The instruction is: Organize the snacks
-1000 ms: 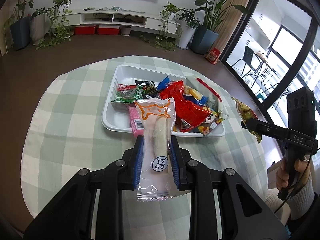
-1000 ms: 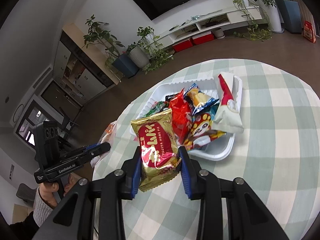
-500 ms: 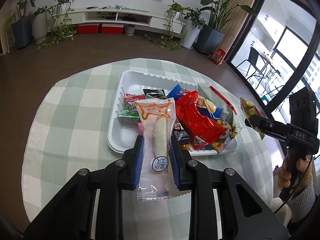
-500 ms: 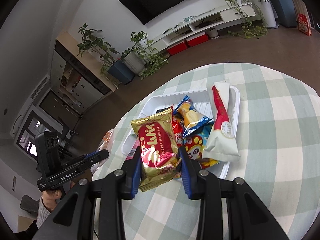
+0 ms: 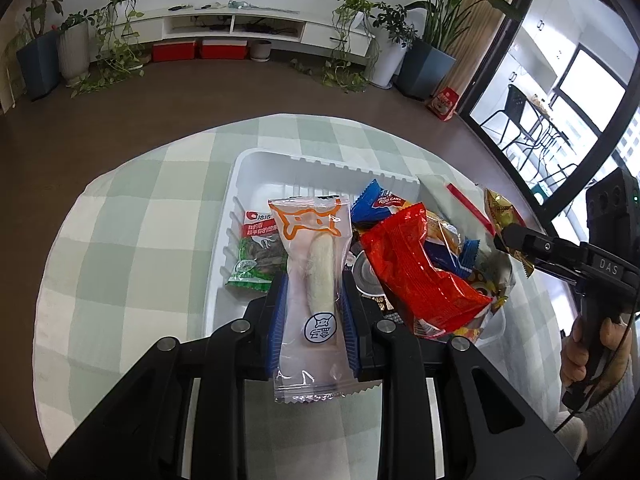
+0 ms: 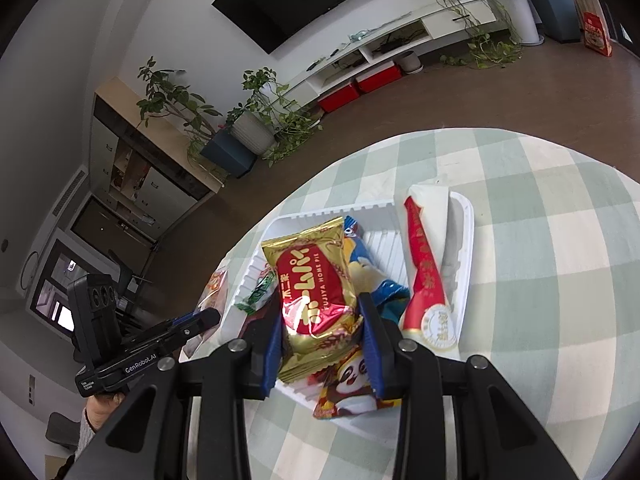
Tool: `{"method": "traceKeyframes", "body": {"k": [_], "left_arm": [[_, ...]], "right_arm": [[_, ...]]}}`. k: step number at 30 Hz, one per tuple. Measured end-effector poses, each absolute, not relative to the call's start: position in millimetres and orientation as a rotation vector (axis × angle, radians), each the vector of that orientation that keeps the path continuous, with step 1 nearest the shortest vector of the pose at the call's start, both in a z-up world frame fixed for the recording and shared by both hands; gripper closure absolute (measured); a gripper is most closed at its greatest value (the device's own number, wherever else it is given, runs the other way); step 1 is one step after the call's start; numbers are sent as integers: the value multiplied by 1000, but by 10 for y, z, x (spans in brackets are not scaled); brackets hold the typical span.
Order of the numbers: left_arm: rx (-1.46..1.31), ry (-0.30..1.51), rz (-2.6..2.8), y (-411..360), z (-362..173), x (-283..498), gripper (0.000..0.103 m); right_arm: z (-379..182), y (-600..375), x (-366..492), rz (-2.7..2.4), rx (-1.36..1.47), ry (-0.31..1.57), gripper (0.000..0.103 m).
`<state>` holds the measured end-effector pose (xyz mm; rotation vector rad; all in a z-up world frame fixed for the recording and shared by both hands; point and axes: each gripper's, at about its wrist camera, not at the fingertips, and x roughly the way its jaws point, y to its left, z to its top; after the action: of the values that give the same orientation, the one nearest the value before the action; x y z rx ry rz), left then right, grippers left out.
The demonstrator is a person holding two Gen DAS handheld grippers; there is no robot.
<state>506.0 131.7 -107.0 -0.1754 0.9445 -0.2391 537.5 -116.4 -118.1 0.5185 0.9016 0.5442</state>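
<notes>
My left gripper (image 5: pixel 312 296) is shut on a clear packet with an orange cat print and a pale roll inside (image 5: pixel 314 280), held above the near edge of the white tray (image 5: pixel 260 160). My right gripper (image 6: pixel 320 312) is shut on a gold and red pie packet (image 6: pixel 316 280), held over the tray (image 6: pixel 466 240) and its snacks. The tray holds a red bag (image 5: pixel 416 268), a green packet (image 5: pixel 256 256), a blue rice-cake packet (image 5: pixel 376 204) and a long white and red packet (image 6: pixel 424 268). The right gripper also shows at the right of the left wrist view (image 5: pixel 508 236).
The tray sits on a round table with a green and white checked cloth (image 5: pixel 132 248). A panda-print packet (image 6: pixel 352 384) hangs over the tray's near rim. Brown floor, potted plants and a low TV shelf (image 5: pixel 240 28) lie beyond the table.
Both grippers have moved forward over the tray with their packets still held. The tray and its snacks look larger and closer in both views.
</notes>
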Motion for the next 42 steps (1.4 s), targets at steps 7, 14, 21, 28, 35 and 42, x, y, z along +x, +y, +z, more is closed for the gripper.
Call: {"method": "traceKeyframes", "body": {"k": [7, 14, 21, 28, 35, 42], "left_arm": [[-167, 949, -239, 1216, -1168, 5304, 79], [-167, 951, -221, 1141, -1246, 5509, 76], [-209, 934, -195, 1198, -1270, 5547, 31], [-157, 875, -160, 1161, -1076, 5357, 31], [-115, 792, -126, 1071, -783, 4908, 31], [-75, 719, -113, 879, -452, 4201, 30]], "right_arm": [[-1244, -1140, 5546, 530, 525, 906, 65], [-1292, -1010, 5648, 509, 462, 911, 63], [-1214, -952, 5597, 478, 378, 865, 38], [-1100, -943, 5438, 465, 330, 814, 31], [-935, -939, 5049, 471, 306, 748, 29], [-769, -1025, 4395, 452, 297, 674, 26]]}}
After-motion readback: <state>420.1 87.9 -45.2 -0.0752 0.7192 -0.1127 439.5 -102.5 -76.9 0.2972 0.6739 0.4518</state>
